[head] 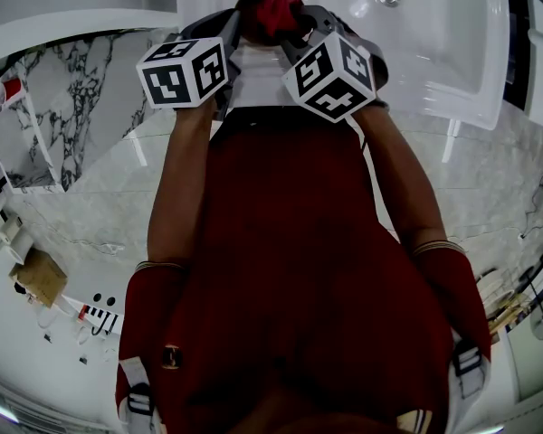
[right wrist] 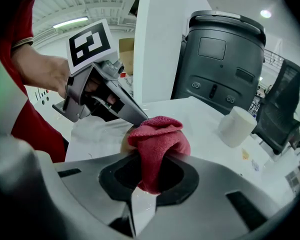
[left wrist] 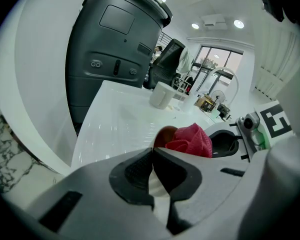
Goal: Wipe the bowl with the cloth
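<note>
- The left gripper (left wrist: 152, 153) is pinched onto the rim of the bowl (left wrist: 163, 136) over the white table (left wrist: 115, 119) — a thin hold, so a hard wipe could twist the bowl loose.
- The right gripper (right wrist: 145, 176) clamps the bunched red cloth (right wrist: 157, 134) against the bowl — dragged sideways, it may pull out.

Office-like room: mesh chair (right wrist: 282, 104), white table (right wrist: 190, 111)
</note>
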